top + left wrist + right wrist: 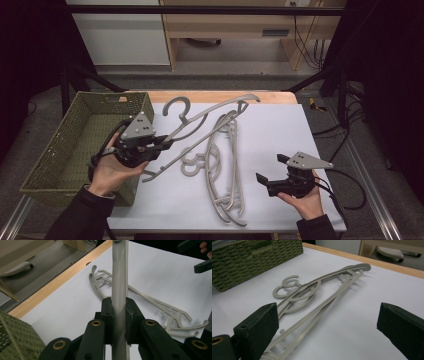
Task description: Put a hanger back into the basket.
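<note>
My left gripper is shut on one arm of a grey plastic hanger, which hangs lifted and tilted above the white table sheet. In the left gripper view the hanger's bar runs straight up between the two black pads. A pile of several more grey hangers lies flat on the sheet, hooks toward the left. My right gripper stands open at the right, nothing between its pads, and points at the hanger pile.
A green woven basket stands at the table's left, its corner near my left hand. A wooden table edge runs along the back. Black frame bars and cables flank the table.
</note>
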